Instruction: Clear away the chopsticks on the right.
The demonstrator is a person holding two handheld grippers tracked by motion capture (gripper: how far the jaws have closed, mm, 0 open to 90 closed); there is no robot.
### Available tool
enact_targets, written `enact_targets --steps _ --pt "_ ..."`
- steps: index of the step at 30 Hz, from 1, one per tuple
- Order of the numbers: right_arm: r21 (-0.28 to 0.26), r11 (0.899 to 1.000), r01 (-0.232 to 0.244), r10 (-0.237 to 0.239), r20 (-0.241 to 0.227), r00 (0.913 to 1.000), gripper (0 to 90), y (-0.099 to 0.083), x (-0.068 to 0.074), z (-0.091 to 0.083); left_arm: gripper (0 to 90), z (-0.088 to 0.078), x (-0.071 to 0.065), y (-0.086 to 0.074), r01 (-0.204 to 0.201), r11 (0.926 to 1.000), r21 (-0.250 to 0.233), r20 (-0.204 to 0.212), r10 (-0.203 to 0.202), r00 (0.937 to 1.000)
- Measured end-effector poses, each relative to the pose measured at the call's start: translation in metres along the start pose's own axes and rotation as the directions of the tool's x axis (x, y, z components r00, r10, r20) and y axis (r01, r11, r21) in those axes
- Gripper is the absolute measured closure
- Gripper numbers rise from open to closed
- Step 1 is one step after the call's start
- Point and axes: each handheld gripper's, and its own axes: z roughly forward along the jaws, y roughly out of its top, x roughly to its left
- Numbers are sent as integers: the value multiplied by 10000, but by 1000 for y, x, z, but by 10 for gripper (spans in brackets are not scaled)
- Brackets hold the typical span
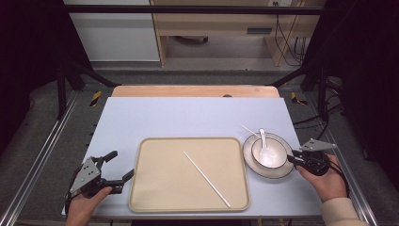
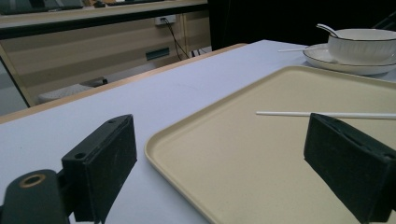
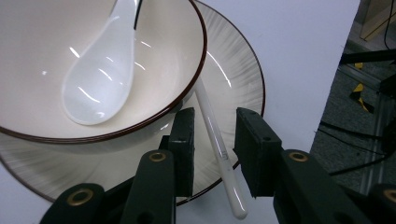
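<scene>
A: Where does your right tool point(image 3: 212, 154) stand?

B: At the plate point(image 3: 233, 70) near the right edge of the tabletop point(image 1: 188, 117), low over its rim. A white chopstick point(image 3: 217, 154) lies across that rim, slanting under the bowl's point(image 3: 177, 37) edge, and its end sticks out between my jaws. They are part-way closed, one on each side of the stick with a gap on both sides; the pads do not press on it, so I hold nothing.

A: And the spoon?

B: The white spoon point(image 3: 100, 79) rests inside the bowl, which sits on the plate. I leave it alone.

A: What step is this, in your view?

B: Picking up the second chopstick. Its mate point(image 1: 207, 179) lies slantwise on the beige tray point(image 1: 150, 197) near the front edge of the tabletop, so I judge that this one belongs there too.

A: What does the next move need?

B: Close squarely on the stick. It is thin, round and glossy, so it may roll or slip. Then lift it clear of the rim without nudging the bowl.

A: Your left tool point(image 1: 115, 169)?

B: Wide open and empty, waiting at the tray's left edge near the front left corner.
</scene>
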Motion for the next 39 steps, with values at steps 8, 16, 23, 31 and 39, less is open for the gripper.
enact_targets --steps 8,16,23,31,39 --pt "510 9983 283 -270 -246 9993 735 -1 -2 13 89 0 0 0 0 10000 26 11 0 10000" --pt "464 9987 223 -205 -373 9991 838 -3 -3 13 90 0 0 0 -5 10000 26 -5 5 10000" --pt "-473 9978 -470 510 883 9948 839 3 -8 -17 90 0 0 0 18 10000 2 -48 -18 10000" --pt "-2243 9737 -403 502 383 9980 839 36 38 -66 91 0 0 0 -33 10000 34 -48 33 10000" --pt "-1748 9842 301 -529 -1272 9905 839 48 146 -39 93 -2 1 1 -87 10000 -10 -123 87 9999"
